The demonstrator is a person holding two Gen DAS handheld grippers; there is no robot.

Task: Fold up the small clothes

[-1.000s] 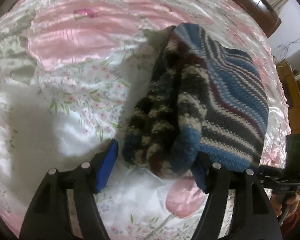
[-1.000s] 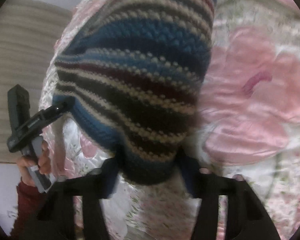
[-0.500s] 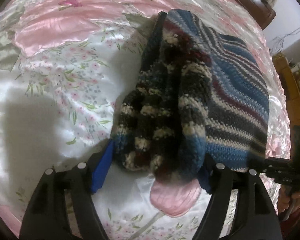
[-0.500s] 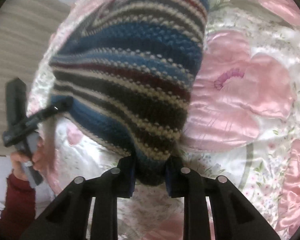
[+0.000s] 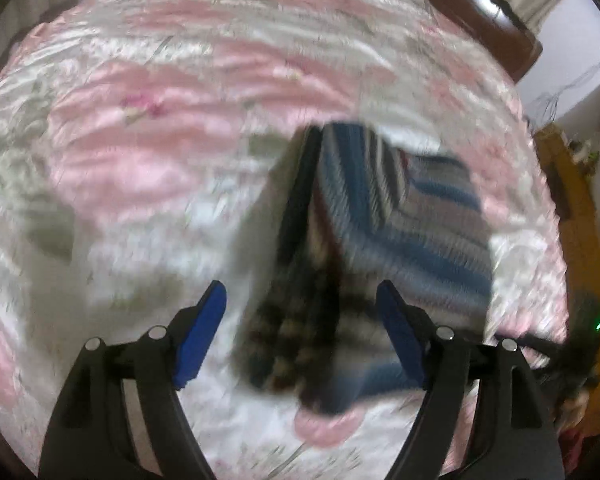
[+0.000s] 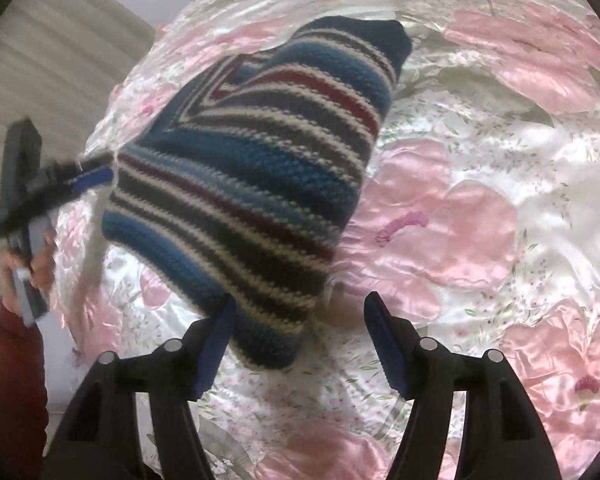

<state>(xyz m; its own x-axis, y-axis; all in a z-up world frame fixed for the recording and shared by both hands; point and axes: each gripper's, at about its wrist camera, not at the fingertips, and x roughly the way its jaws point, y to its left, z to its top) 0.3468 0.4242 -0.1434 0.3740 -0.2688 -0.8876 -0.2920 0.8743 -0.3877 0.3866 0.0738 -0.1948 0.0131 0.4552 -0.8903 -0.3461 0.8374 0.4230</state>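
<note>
Sweater (image 6: 252, 184), striped, lies folded on the pink floral bedspread (image 6: 480, 184). Left gripper (image 5: 300, 344) and right gripper (image 6: 300, 340) both stand released, apparently clear of it; the left view is blurred.

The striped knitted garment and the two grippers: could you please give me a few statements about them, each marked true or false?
1. The right gripper is open, its fingers apart. True.
2. The striped knitted garment lies on a bare wooden table. False: it lies on a pink floral bedspread.
3. The left gripper is clamped shut on the garment. False: its fingers stand wide apart.
4. The right wrist view shows a hand holding the other gripper at the left. True.
5. The garment is plain white. False: it has blue, dark, cream and red stripes.
</note>
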